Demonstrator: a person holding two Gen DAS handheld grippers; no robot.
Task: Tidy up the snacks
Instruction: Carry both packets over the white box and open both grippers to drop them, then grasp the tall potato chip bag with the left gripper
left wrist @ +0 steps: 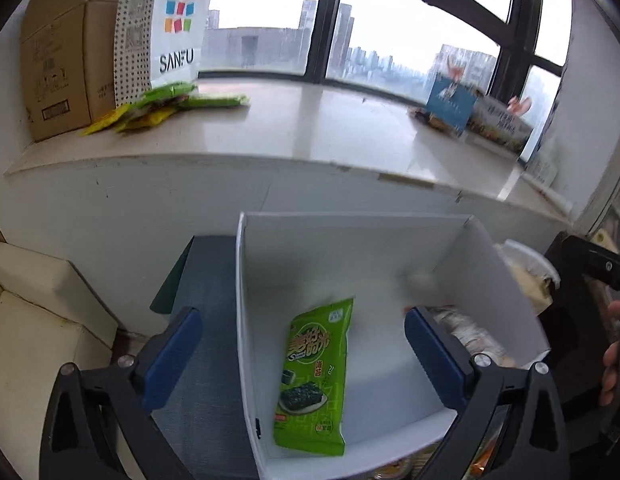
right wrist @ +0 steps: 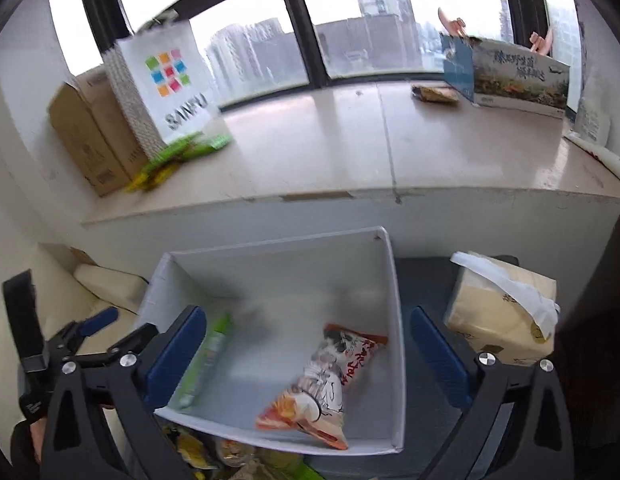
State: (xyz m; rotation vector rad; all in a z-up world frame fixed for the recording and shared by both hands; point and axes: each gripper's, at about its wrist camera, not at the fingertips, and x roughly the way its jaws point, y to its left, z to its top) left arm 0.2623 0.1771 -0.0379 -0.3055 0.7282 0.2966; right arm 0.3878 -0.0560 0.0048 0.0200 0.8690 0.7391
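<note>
Both the left gripper (left wrist: 301, 354) and the right gripper (right wrist: 305, 354) stand wide apart and hold nothing above the white box (left wrist: 350, 236), where a green seaweed packet (left wrist: 314, 380) lies near its left wall and an orange-and-white snack bag (right wrist: 330, 384) near its right wall.

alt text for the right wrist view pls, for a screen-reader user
An open right gripper hangs over a white box holding an orange and white snack packet and a green packet by its left wall. A tissue pack sits right of the box; beyond, a window ledge carries a SANFU bag.
</note>
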